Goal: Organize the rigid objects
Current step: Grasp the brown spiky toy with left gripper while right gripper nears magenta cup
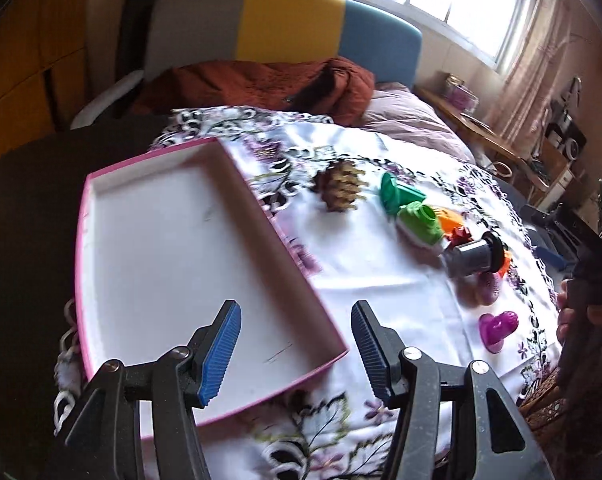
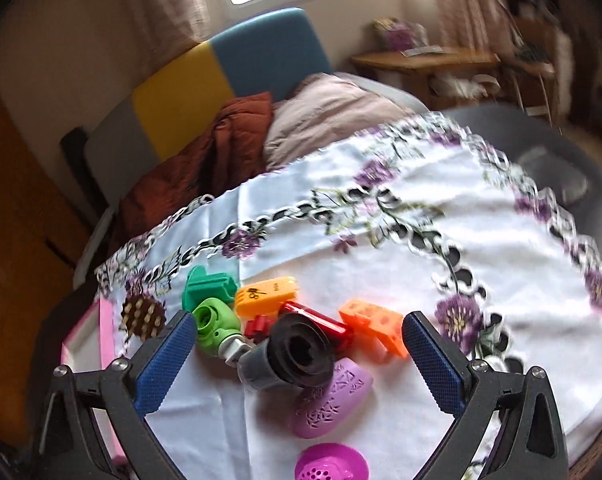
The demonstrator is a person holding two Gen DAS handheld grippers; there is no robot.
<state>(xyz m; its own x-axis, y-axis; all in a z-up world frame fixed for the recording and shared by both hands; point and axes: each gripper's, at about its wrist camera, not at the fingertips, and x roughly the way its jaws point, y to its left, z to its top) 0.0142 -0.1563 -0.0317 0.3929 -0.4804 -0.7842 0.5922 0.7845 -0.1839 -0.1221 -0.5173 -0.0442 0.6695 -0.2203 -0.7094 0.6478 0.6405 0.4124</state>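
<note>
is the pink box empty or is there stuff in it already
Empty. In the left wrist view the pink box shows only its bare white floor; the pine cone and plastic toys all lie outside it on the tablecloth.

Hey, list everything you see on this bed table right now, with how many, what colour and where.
tray: 1, pink rim, white inside, nothing in it, left on the cloth
tablecloth: 1, white with purple flowers, under everything
pine cone: 1, brown, just right of the tray
green plastic pieces: 2, dark and light green, right of the cone
orange plastic pieces: 2, in the pile
red piece: 1, mid-pile
grey and black cylinder: 1, front of the pile
purple pieces: 2, lilac and magenta, nearest
left hand-held gripper: 1, open, over the tray corner
right hand-held gripper: 1, open, around the pile
</note>
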